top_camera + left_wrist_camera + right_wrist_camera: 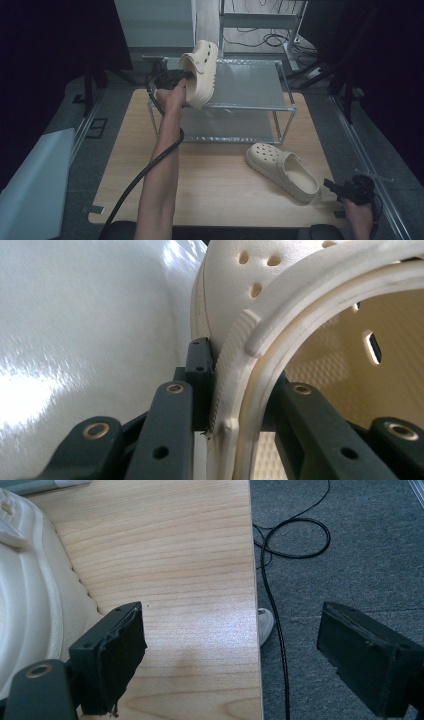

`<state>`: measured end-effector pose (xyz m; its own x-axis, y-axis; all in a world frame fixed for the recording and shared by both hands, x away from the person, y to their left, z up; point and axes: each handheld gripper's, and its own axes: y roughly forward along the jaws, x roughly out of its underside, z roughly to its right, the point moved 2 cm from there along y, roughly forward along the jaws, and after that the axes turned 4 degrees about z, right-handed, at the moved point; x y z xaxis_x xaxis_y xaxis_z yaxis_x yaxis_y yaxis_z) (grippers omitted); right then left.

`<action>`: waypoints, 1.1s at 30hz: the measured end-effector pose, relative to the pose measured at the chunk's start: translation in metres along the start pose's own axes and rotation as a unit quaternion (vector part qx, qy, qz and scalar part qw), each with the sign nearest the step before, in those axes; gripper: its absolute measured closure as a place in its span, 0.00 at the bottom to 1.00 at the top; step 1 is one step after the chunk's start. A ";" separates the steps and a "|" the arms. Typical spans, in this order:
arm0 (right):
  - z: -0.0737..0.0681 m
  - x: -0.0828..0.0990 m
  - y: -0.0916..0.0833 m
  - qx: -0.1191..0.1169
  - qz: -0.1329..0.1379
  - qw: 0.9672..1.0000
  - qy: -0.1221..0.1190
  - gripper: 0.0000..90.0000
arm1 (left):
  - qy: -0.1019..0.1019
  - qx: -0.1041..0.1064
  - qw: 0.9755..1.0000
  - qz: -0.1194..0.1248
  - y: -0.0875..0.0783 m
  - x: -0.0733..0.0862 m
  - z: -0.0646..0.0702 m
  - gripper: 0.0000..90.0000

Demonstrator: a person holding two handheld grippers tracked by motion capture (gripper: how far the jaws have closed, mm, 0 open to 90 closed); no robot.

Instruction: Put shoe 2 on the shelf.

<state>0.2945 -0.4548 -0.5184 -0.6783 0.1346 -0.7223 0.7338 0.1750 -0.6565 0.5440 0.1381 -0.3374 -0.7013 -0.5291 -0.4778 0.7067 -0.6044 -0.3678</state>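
Observation:
A cream clog is held up in the air at the left end of the metal shoe rack, above its top shelf. My left gripper is shut on it. In the left gripper view the clog's opening rim is pinched between the jaws, one finger outside and one inside. The second cream clog lies on the wooden table at the right front. My right gripper is open at the table's right front corner, beside that clog's heel, its fingers holding nothing.
The rack's lower shelf is under the top one. Grey carpet with black cables lies past the table's right edge. A pale panel sits at the left; metal frames and cables stand behind the rack.

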 end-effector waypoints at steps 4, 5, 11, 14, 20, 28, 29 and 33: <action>0.001 0.000 0.000 0.000 -0.001 1.000 0.000 0.14 | 0.005 -0.026 0.999 0.018 0.000 -0.006 0.000 0.83; 0.000 0.000 0.000 0.000 0.000 1.000 0.002 0.14 | 0.009 -0.033 0.999 0.021 0.000 -0.007 0.000 0.83; 0.000 0.000 0.001 -0.001 -0.003 1.000 0.001 0.14 | 0.004 -0.052 0.998 0.029 0.003 -0.007 -0.003 0.81; 0.000 0.000 0.001 -0.001 -0.003 1.000 0.000 0.14 | 0.001 -0.046 0.998 0.036 0.007 -0.004 -0.002 0.76; 0.000 0.000 0.000 -0.001 -0.002 1.000 0.001 0.14 | 0.015 -0.043 0.998 0.037 0.012 -0.002 0.009 0.64; 0.000 0.000 0.001 -0.002 -0.005 1.000 0.000 0.15 | 0.040 -0.056 0.997 0.041 0.020 0.003 0.022 0.55; 0.000 0.000 0.001 -0.002 -0.005 1.000 0.001 0.15 | 0.041 -0.055 0.997 0.041 0.021 0.004 0.023 0.53; 0.000 0.000 0.000 -0.002 -0.005 1.000 0.000 0.15 | 0.057 -0.054 0.996 0.036 0.024 0.006 0.028 0.47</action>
<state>0.2944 -0.4544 -0.5190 -0.6861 0.1337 -0.7152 0.7265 0.1799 -0.6633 0.5538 0.1040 -0.3270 -0.6371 -0.4942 -0.5916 0.7654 -0.4960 -0.4100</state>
